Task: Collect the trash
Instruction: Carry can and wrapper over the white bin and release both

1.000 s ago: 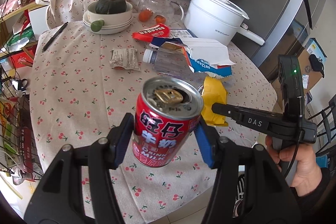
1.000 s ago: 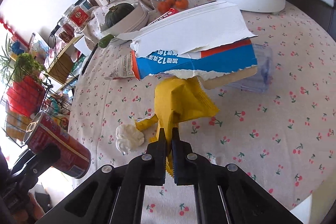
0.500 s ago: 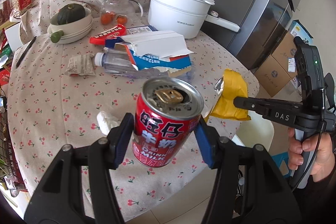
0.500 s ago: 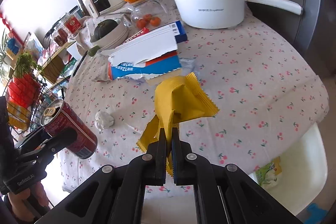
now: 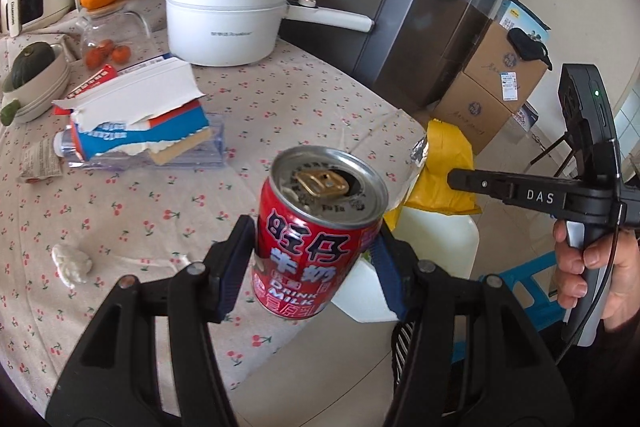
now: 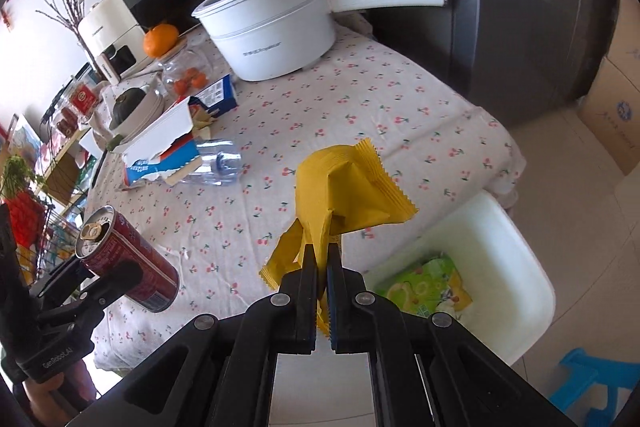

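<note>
Right tongs (image 6: 322,267) pinched tight on crumpled yellow wrapper (image 6: 348,187), held above edge of bench (image 6: 400,99) with cherry-print cloth. Below right, white bin (image 6: 516,259) on floor, green packet (image 6: 424,287) inside. Lower left, left tongs (image 6: 108,275) grip red drink can (image 6: 132,267), tilted, opened top facing up-left. On bench: white pot (image 6: 272,27) with long handle, torn blue-white carton (image 6: 168,143) lying over clear plastic bottle (image 6: 216,165), orange (image 6: 160,39) on glass jar.
</note>
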A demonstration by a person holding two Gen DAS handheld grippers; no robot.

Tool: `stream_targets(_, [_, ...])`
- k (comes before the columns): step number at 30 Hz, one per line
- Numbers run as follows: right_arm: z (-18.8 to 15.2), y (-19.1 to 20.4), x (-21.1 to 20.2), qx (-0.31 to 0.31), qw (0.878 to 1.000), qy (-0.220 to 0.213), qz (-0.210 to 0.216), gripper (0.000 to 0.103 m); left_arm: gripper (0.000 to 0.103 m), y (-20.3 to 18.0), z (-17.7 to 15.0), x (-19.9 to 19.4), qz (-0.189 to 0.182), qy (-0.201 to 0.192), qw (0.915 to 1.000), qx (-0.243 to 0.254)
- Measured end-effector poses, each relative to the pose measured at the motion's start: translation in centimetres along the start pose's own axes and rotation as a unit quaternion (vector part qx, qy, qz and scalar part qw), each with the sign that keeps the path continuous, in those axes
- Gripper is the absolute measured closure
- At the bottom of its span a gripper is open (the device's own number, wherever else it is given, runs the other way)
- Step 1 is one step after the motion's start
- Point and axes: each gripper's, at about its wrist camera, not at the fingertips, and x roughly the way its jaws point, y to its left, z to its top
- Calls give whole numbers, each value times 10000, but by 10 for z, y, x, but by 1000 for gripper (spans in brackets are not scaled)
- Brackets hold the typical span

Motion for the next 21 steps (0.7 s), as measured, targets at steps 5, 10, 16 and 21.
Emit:
stream_targets(5, [-6, -40, -12, 261, 9993, -5, -249, 98, 44, -38, 2, 23, -316, 72, 9990, 297])
stream_targets(10, [-17, -79, -19, 512, 9976, 58, -471, 98, 44, -72, 0, 48, -558, 127, 9966, 589])
stream_targets(16, [-29, -118, -22, 791, 9940, 186, -731, 98, 44, -107, -6, 83, -808, 268, 9922, 906])
stream_targets(21, [-36, -139, -21, 984, 9910, 311, -854, 98, 44, -122, -17, 109, -870, 332, 9893, 1119])
